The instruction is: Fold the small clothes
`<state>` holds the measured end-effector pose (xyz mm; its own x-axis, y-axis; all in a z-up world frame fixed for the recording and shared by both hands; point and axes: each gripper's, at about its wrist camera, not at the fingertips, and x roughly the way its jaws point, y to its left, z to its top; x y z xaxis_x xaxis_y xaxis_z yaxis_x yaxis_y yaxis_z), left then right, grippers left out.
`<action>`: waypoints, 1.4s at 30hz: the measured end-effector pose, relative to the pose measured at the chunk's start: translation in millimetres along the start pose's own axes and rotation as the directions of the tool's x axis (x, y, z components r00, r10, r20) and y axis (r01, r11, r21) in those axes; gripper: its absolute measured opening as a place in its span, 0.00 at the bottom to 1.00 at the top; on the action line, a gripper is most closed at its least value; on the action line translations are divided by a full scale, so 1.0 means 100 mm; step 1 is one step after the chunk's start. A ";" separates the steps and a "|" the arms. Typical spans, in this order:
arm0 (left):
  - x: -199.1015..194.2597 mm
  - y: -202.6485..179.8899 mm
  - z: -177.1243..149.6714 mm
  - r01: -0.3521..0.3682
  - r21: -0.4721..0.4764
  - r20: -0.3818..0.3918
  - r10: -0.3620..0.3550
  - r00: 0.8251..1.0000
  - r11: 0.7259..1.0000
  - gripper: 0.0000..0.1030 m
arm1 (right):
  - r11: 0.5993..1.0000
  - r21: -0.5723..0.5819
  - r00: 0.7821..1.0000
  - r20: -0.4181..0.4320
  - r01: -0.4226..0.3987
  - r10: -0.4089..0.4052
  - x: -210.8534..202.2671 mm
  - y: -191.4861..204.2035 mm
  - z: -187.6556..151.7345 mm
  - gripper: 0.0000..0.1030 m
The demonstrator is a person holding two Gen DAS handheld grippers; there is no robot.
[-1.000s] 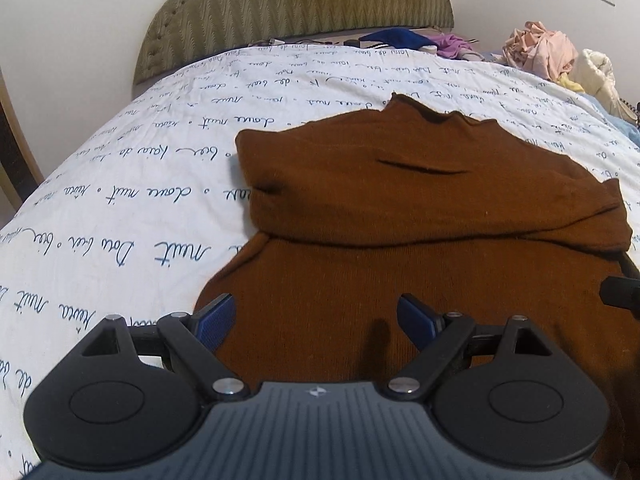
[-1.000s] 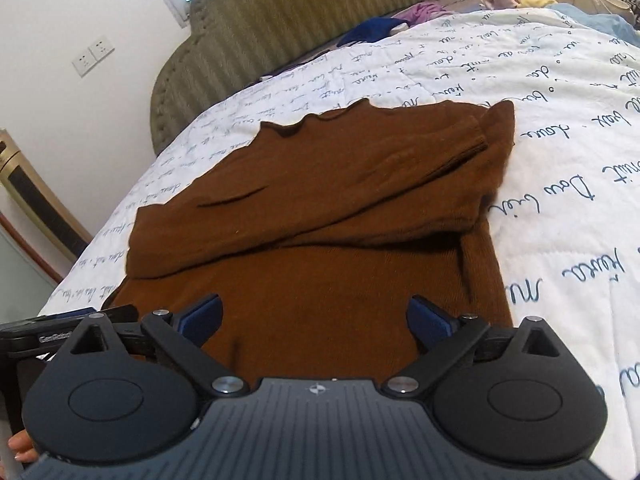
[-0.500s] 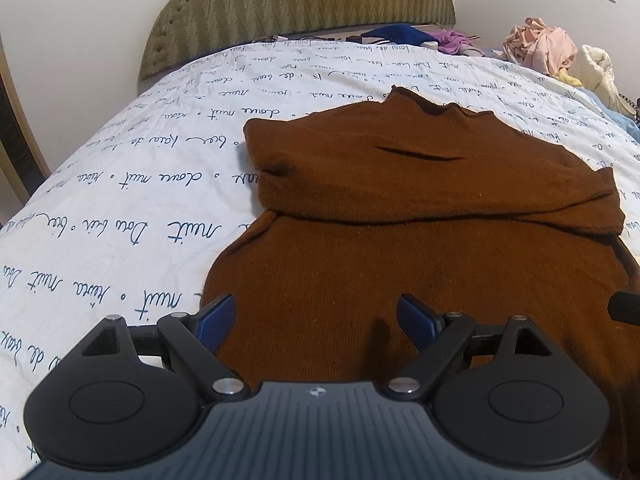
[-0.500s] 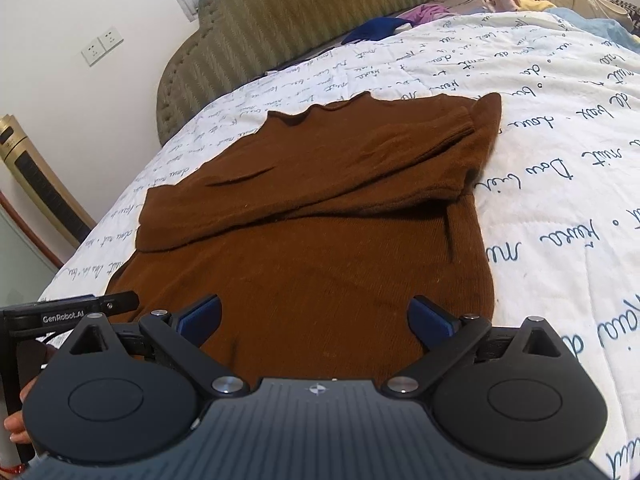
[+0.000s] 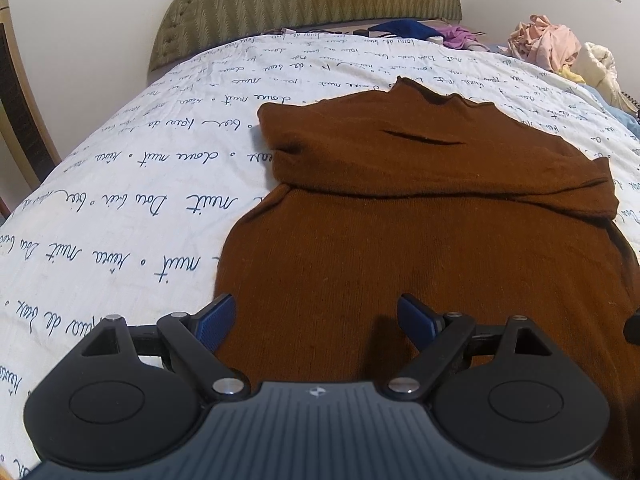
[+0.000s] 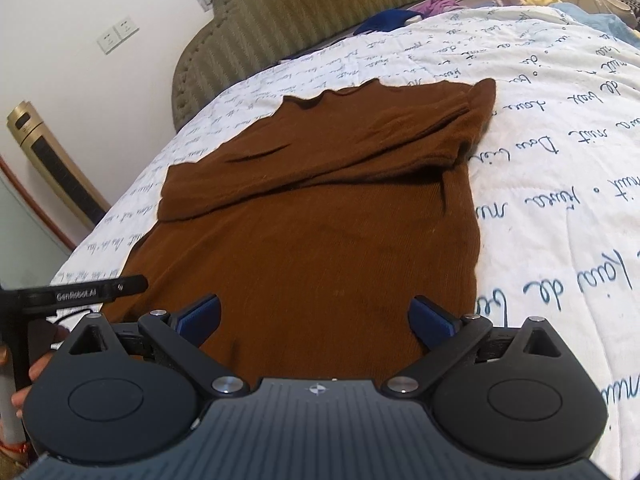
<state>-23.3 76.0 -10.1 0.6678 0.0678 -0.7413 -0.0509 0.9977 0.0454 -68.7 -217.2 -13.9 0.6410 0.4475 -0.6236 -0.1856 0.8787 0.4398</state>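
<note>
A brown knit sweater [image 5: 420, 216] lies flat on the bed, collar toward the headboard, both sleeves folded across its chest. It also shows in the right wrist view [image 6: 320, 220]. My left gripper [image 5: 316, 320] is open and empty, low over the sweater's near left hem corner. My right gripper [image 6: 316, 318] is open and empty, low over the near right part of the hem. The left gripper's body [image 6: 92, 292] shows at the left edge of the right wrist view.
The bed has a white quilt with blue script [image 5: 132, 200] and a green padded headboard [image 5: 304, 0]. Loose clothes are piled at the far right [image 5: 548, 44], with blue and purple items [image 5: 404, 30] by the headboard. A gold standing unit [image 6: 56, 168] is at the left.
Both grippers have drawn back toward the foot of the bed and the sweater's hem. Both stay open. The sweater has not moved.
</note>
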 end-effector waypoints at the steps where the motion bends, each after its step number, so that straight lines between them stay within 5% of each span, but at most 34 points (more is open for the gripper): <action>1: -0.01 0.00 -0.01 -0.001 0.001 0.000 0.001 1.000 1.000 0.86 | 1.000 -0.006 1.000 -0.004 -0.004 0.004 -0.02 0.01 -0.02 0.96; 16: -0.19 0.14 -0.17 -0.016 -0.020 -0.010 0.016 1.000 1.000 0.86 | 0.995 0.069 0.997 0.003 -0.075 0.075 -0.30 -0.12 -0.23 0.96; 25: -0.50 0.47 -0.20 0.049 -0.107 0.032 -0.045 0.998 0.993 0.86 | 0.995 0.059 0.997 -0.005 -0.079 0.080 -0.41 -0.12 -0.33 0.96; 35: -1.20 1.33 -0.06 -0.114 -0.304 0.150 0.165 0.975 0.946 0.86 | 0.997 0.035 0.998 -0.011 -0.066 0.067 -0.49 -0.09 -0.40 0.96; 39: -1.07 1.38 -0.15 0.043 -0.193 0.081 -0.028 0.996 0.980 0.86 | 0.998 0.022 0.997 -0.027 -0.065 0.066 -0.61 -0.14 -0.44 0.95; 42: -0.82 1.30 -0.34 0.196 -0.152 -0.019 -0.201 0.979 0.969 0.86 | 0.997 0.023 0.996 -0.047 -0.078 0.079 -0.72 -0.23 -0.49 0.93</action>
<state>-110.3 200.1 33.6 0.6499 -0.1344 -0.7481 -0.0312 0.9787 -0.2030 -147.4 -262.0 -10.8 0.5888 0.5225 -0.6167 -0.2178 0.8373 0.5015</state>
